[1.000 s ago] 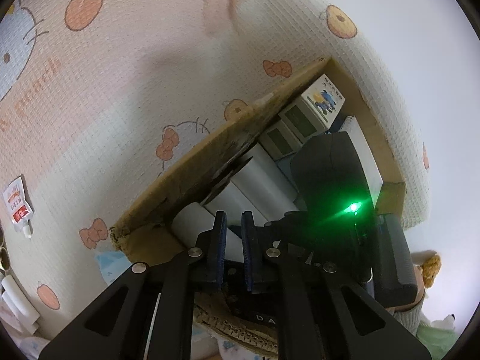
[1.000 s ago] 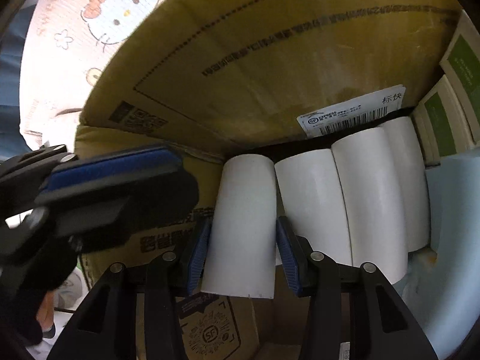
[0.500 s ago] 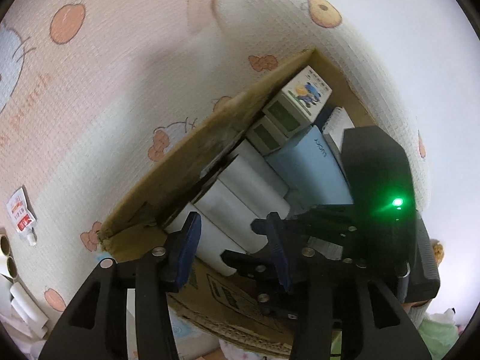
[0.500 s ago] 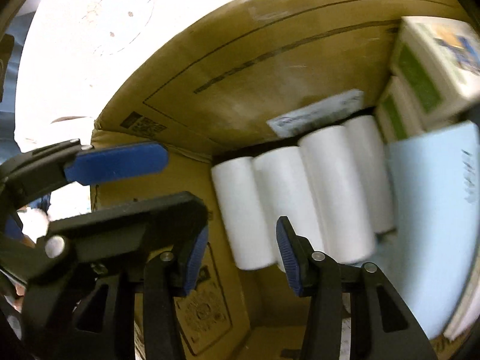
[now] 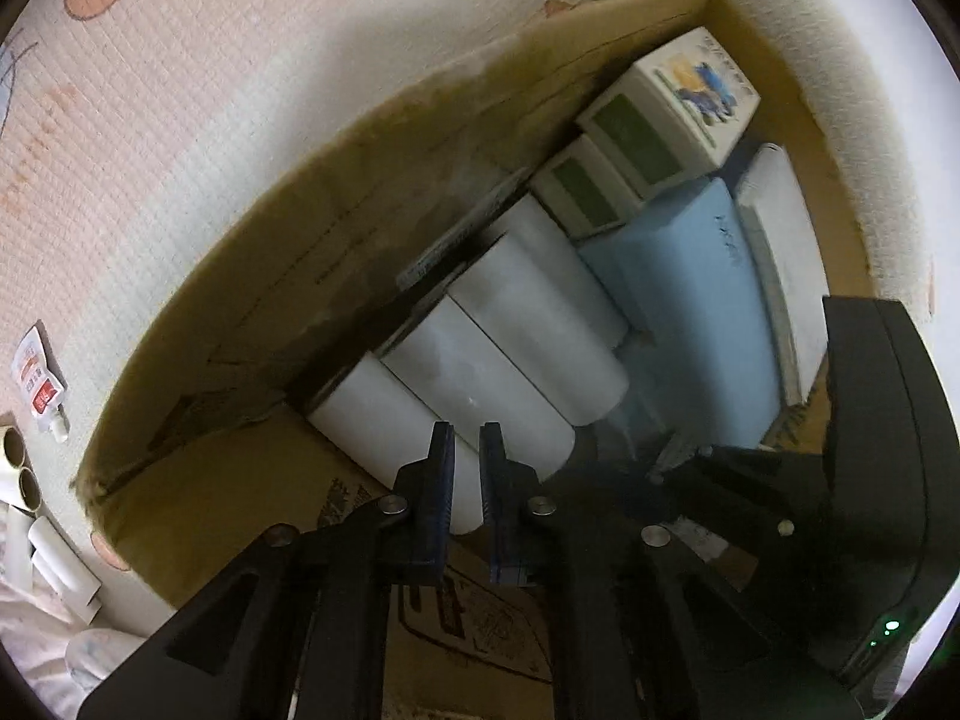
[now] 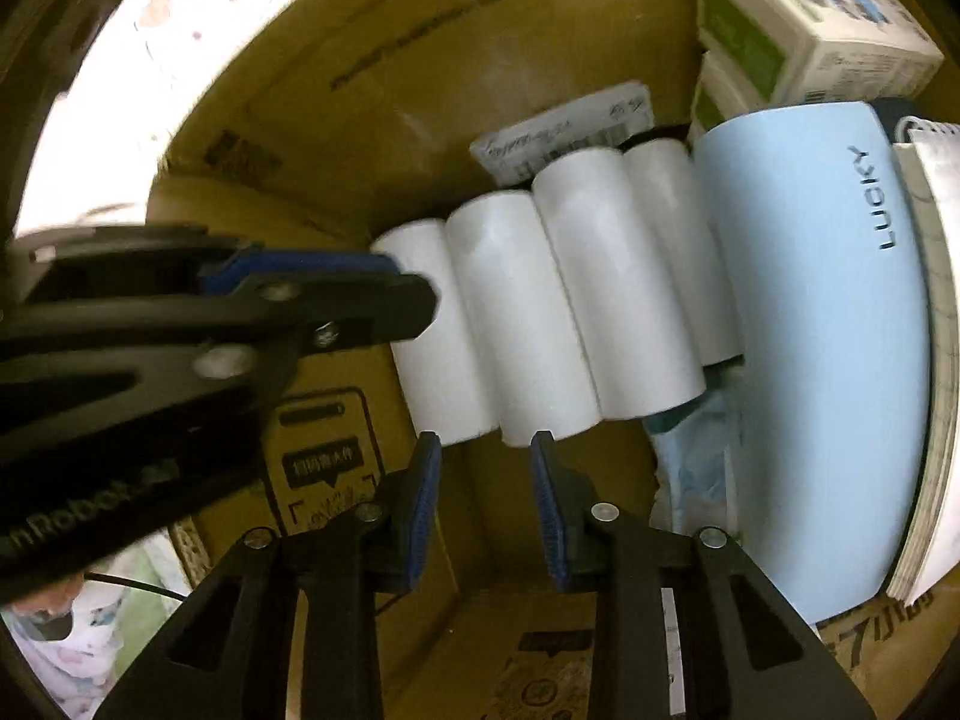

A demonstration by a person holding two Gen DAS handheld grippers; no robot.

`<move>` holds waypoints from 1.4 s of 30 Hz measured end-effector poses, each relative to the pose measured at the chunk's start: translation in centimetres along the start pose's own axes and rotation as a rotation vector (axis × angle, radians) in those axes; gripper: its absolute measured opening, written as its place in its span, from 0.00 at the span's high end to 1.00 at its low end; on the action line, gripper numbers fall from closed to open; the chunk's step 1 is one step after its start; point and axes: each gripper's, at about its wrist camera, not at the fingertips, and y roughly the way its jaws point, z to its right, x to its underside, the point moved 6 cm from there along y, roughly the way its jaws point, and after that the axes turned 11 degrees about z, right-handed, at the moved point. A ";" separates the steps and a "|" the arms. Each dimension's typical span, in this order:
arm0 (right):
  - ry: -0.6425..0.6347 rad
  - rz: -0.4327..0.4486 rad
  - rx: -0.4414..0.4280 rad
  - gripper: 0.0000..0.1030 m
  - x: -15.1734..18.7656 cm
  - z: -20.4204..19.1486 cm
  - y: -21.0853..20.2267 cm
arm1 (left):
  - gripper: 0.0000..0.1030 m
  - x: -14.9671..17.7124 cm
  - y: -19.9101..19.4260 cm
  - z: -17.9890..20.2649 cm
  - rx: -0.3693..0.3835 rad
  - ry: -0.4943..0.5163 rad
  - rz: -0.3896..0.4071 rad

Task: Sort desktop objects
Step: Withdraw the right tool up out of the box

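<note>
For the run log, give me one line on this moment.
left gripper: shut, empty, jaws just closed | right gripper: open, empty, jaws just narrowed | four white paper rolls: side by side in brown cardboard box

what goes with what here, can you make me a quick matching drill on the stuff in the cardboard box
Things:
1. white rolls
2. light blue LUCKY case
3. green-panelled cartons
4. left gripper

Descriptions:
a. stacked in the far corner
b. jaws almost together, nothing between them
c. four lying side by side
d. lies between the rolls and a spiral notebook

Pairs: 1-c, 2-d, 3-a, 4-b
</note>
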 end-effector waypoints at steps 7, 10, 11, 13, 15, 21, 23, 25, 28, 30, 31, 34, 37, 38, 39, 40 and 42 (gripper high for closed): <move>0.097 -0.046 -0.046 0.73 0.0 0.6 0.9 | 0.92 -1.1 0.7 -0.6 -0.010 -0.011 -0.015; 0.118 -0.064 0.017 0.73 -0.1 1.3 1.5 | 0.92 -1.2 0.9 -0.8 -0.010 -0.012 -0.007; 0.114 -0.069 0.044 0.73 -0.1 1.4 1.8 | 0.92 -1.2 0.8 -1.0 -0.013 -0.014 -0.003; 0.122 -0.076 0.043 0.73 -0.2 1.3 2.2 | 0.92 -1.1 0.4 -0.8 -0.006 -0.002 0.013; 0.117 -0.083 0.008 0.73 -0.3 0.6 2.5 | 0.92 -0.9 -0.2 -0.6 0.011 0.005 0.028; 0.083 -0.079 0.074 0.73 -1.1 -0.5 2.4 | 0.92 -1.1 -3.9 -0.5 0.037 0.054 0.167; 0.064 -0.089 0.082 0.73 -1.1 -1.0 2.0 | 0.89 -1.0 -5.4 -0.5 0.050 0.075 0.214; 0.039 -0.078 0.118 0.73 -1.1 -1.6 0.9 | 0.74 -0.7 -7.0 -0.4 0.084 0.101 0.267; 0.012 -0.017 0.159 0.73 -1.6 -2.7 -1.2 | 0.57 0.0 -9.5 -0.1 0.106 0.138 0.381; 0.008 0.037 0.164 0.73 -2.1 -3.6 -2.7 | 0.56 0.7 -11.0 -0.6 0.102 0.156 0.466; 0.006 0.061 0.166 0.72 -2.3 -4.1 -3.4 | 0.56 1.0 -11.8 -0.7 0.106 0.156 0.498; -0.009 0.126 0.196 0.67 -2.6 -5.5 -5.2 | 0.57 2.1 -13.3 -0.3 0.159 0.152 0.591; -0.071 0.180 0.246 0.63 -2.3 -7.7 -6.7 | 0.84 4.4 -14.2 -1.4 0.142 0.147 0.684; -0.103 0.196 0.242 0.62 -2.0 -7.1 -7.7 | 0.86 5.3 -14.3 -1.9 0.132 0.147 0.700; -0.131 0.208 0.232 0.62 -2.2 -6.0 -8.8 | 0.87 6.3 -14.3 -2.4 0.122 0.140 0.723; -0.149 0.220 0.225 0.62 -1.9 -6.9 -9.1 | 0.88 7.2 -14.5 -2.8 0.114 0.130 0.735; -0.191 0.256 0.221 0.61 -0.5 -6.0 -10.5 | 0.88 8.7 -13.8 -4.2 0.100 0.094 0.764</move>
